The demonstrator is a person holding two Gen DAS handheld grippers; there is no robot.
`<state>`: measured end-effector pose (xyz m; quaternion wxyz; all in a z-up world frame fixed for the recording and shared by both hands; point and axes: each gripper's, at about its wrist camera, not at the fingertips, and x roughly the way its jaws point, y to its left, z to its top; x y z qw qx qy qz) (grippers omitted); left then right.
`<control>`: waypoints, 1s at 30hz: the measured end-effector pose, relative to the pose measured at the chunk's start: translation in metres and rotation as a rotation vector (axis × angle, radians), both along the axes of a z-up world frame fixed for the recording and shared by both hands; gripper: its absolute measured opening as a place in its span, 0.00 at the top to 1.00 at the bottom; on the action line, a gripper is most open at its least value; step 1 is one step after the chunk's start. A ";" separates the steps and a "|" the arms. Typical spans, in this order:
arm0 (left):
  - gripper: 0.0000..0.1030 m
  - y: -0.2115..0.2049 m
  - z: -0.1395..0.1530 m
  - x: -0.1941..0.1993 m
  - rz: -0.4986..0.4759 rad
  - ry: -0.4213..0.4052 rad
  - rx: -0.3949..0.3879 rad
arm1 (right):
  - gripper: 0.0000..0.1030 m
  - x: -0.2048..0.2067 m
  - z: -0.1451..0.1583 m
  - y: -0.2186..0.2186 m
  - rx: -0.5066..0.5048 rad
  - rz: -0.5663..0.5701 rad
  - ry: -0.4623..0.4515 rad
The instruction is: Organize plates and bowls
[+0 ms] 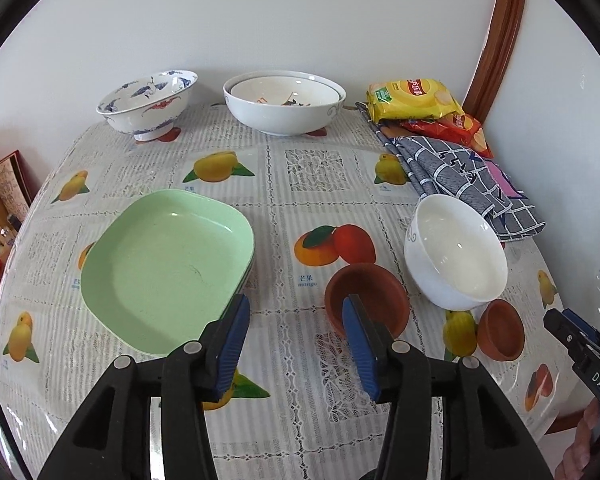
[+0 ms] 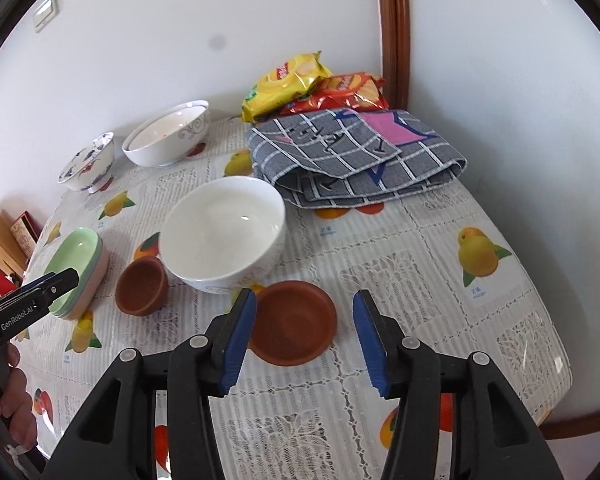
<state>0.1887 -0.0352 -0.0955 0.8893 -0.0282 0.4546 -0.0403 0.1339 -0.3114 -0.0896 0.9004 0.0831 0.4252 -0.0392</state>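
Right now both tools hang released above the table (image 1: pixel 300 184), nothing between their blue pads. Left gripper (image 1: pixel 296 338) gapes with the brown cup (image 1: pixel 374 288) behind its right finger; right gripper (image 2: pixel 305 338) gapes over the brown saucer (image 2: pixel 300 320). Taking the plain white bowl (image 2: pixel 224 232) as landmark: cup and saucer sit just in front of it, the green plate stack (image 1: pixel 164 268) lies well to its left, the folded grey cloth (image 2: pixel 356 156) just behind it, two patterned bowls (image 1: pixel 284 100) far behind by the wall
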 end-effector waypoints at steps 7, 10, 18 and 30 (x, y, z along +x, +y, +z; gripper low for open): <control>0.55 -0.010 -0.024 0.017 -0.016 0.071 -0.032 | 0.52 0.009 -0.021 -0.015 0.015 -0.022 0.047; 0.55 -0.013 -0.033 0.025 -0.018 0.101 -0.049 | 0.53 0.015 -0.032 -0.018 0.028 -0.020 0.072; 0.55 -0.017 -0.050 0.041 -0.013 0.152 -0.056 | 0.60 0.029 -0.058 -0.019 0.073 0.000 0.133; 0.55 -0.023 -0.061 0.047 -0.025 0.163 -0.025 | 0.60 0.037 -0.073 -0.010 0.039 0.008 0.166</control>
